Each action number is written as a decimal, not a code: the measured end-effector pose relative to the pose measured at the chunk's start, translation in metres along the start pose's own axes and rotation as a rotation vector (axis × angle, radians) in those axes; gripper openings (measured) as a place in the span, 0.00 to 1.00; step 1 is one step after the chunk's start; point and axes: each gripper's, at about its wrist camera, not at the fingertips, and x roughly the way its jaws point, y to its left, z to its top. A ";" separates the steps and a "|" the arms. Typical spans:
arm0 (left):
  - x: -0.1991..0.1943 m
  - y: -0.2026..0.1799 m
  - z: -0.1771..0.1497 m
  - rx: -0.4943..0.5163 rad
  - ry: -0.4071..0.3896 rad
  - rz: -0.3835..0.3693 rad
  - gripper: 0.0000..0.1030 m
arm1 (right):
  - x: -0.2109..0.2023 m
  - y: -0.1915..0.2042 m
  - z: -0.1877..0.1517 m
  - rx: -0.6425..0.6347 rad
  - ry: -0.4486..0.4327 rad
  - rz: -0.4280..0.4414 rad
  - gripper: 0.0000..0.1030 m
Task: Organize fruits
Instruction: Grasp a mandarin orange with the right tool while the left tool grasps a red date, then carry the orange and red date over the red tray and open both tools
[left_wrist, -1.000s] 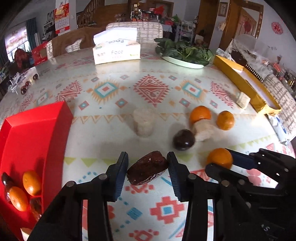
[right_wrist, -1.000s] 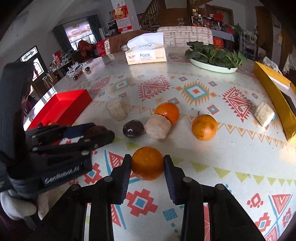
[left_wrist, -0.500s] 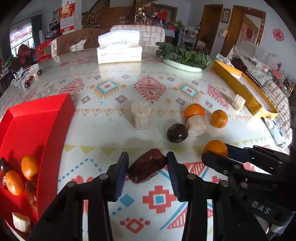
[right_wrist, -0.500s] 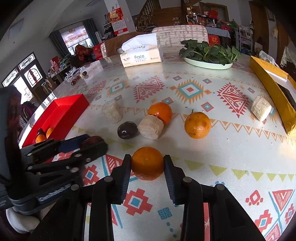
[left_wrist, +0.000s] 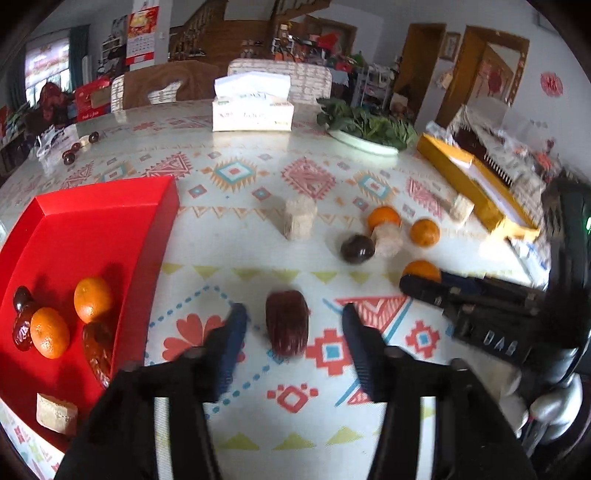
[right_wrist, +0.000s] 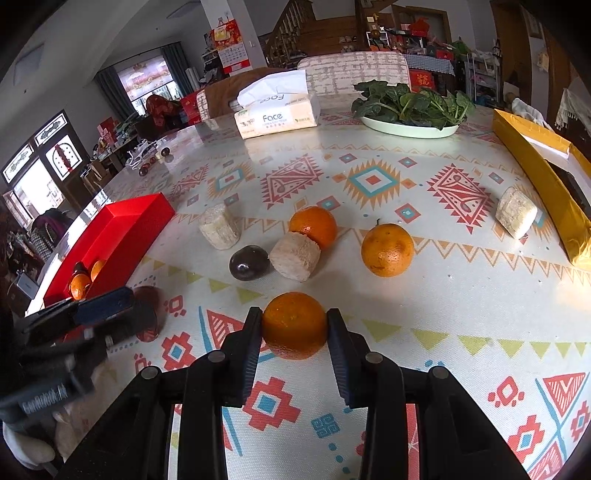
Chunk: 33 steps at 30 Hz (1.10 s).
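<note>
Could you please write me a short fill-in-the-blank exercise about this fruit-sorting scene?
1. The right gripper is shut on an ____.
2. The dark red date lies on the table between the ____ gripper's opening jaws, untouched.
3. The red tray holds ____ oranges.

Missing words: orange; left; two

The left gripper (left_wrist: 291, 332) gripped the date (left_wrist: 287, 321) a second ago; now its jaws are opening and both pads stand clear of it, with a gap on each side. The date, which lay tilted across the pads, now lies lengthwise between them on the tablecloth (left_wrist: 258, 258). More of the red tray (left_wrist: 110, 206) at the table's left edge shows in the left view.
</note>
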 end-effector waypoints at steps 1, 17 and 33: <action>0.002 -0.001 -0.002 0.013 0.010 0.003 0.54 | 0.000 0.000 0.000 0.001 0.001 0.001 0.37; 0.014 0.000 0.002 -0.007 0.023 0.037 0.26 | -0.003 -0.001 0.000 -0.001 -0.022 -0.008 0.37; -0.073 0.093 0.002 -0.252 -0.173 0.029 0.26 | -0.039 0.046 0.025 0.005 -0.061 0.230 0.37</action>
